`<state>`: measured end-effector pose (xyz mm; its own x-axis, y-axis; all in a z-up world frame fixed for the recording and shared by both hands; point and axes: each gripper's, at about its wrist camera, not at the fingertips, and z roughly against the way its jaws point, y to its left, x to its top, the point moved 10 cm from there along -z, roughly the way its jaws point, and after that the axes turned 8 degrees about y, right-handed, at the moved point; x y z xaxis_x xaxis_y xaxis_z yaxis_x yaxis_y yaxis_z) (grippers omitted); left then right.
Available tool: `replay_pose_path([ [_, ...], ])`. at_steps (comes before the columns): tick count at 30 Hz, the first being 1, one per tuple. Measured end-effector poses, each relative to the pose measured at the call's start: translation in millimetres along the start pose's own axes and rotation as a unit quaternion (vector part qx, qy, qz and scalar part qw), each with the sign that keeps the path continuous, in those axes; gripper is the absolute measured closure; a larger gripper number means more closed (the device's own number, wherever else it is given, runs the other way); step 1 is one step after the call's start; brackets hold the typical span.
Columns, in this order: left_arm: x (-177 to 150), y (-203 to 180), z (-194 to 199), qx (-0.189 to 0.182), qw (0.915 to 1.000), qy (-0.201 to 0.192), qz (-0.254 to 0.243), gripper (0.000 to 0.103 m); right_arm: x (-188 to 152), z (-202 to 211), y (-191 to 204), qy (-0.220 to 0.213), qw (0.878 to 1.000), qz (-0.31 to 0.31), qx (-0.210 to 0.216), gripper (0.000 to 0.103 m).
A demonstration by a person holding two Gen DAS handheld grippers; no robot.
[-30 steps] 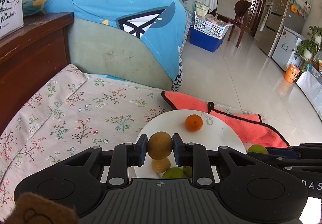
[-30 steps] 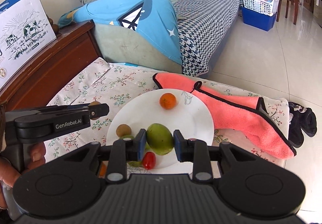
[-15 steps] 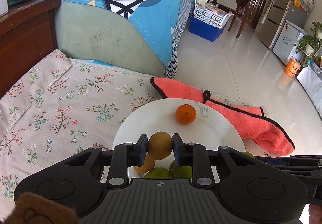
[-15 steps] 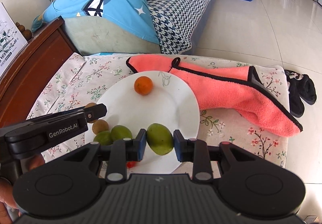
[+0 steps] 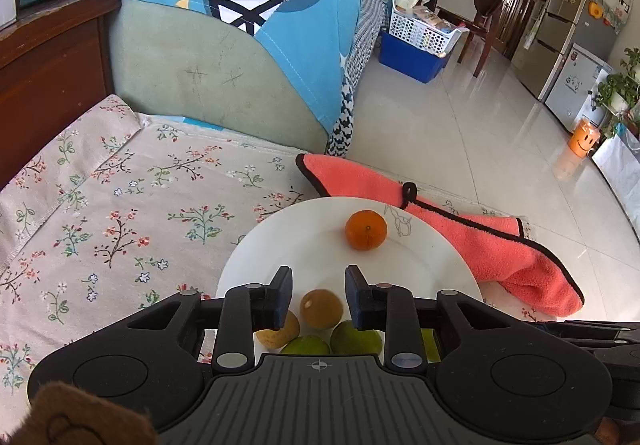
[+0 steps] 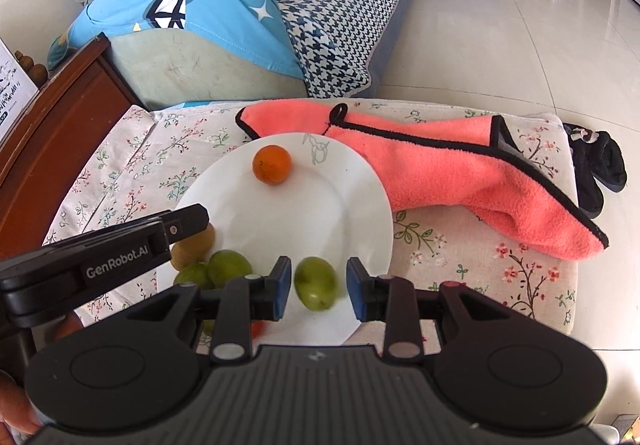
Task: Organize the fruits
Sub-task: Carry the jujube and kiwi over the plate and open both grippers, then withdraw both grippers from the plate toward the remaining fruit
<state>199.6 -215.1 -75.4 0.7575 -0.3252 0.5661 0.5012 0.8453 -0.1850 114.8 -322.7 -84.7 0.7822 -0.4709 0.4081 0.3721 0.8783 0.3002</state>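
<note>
A white plate [image 5: 280,245] lies on the flowered cloth with an orange [image 5: 366,229] at its far side. My left gripper [image 5: 319,293] hangs low over the plate's near edge, its jaws opening. A brown fruit [image 5: 321,309] sits between the pads, clear of both, beside a yellowish fruit [image 5: 280,331] and two green ones [image 5: 356,337]. My right gripper [image 6: 318,287] is also opening over the plate [image 6: 320,213]. A green fruit [image 6: 316,283] lies between its pads with a gap on each side. The left gripper's finger [image 6: 180,227] reaches in from the left.
A coral towel [image 6: 460,165] lies against the plate's far right edge. A dark wooden cabinet [image 5: 48,85] stands left, and a sofa under blue cloth [image 5: 248,5] behind. Black slippers [image 6: 596,169] rest on the tiled floor past the table's right edge. A small red fruit [image 6: 258,329] peeks under the right gripper.
Both grippers sank toward the plate and then parted their jaws. The brown fruit and the green fruit, gripped before, now rest loose on the plate between the pads.
</note>
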Motion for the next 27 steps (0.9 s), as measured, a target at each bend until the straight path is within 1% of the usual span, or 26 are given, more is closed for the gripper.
replay_pose_path([
  [3,4.3,1.7,8.5,0.003,0.9999,-0.010,0.004,0.061,2.9,4.2,0.2,-0.008,1.000,-0.005,0.005,0.071],
  [5,7.6,3.6,16.6,0.013,0.9998,-0.017,0.003,0.049,4.4,6.6,1.2,-0.011,1.000,-0.007,0.007,0.071],
  [8,10.7,8.5,30.9,0.020,0.9994,-0.027,0.002,0.042,6.8,11.6,3.6,-0.017,1.000,-0.007,0.013,0.071],
  [11,10.8,16.6,43.5,0.024,0.9993,-0.029,0.008,0.039,7.9,18.1,8.6,-0.026,1.000,0.002,0.016,0.071],
  [19,2.2,44.6,67.6,0.053,0.9981,-0.026,0.019,0.039,-1.5,28.7,29.8,-0.031,0.999,0.033,0.028,0.071],
  [27,-18.2,75.1,91.2,0.073,0.9965,-0.020,0.035,0.039,-19.1,37.7,57.7,-0.026,0.996,0.068,0.056,0.071],
])
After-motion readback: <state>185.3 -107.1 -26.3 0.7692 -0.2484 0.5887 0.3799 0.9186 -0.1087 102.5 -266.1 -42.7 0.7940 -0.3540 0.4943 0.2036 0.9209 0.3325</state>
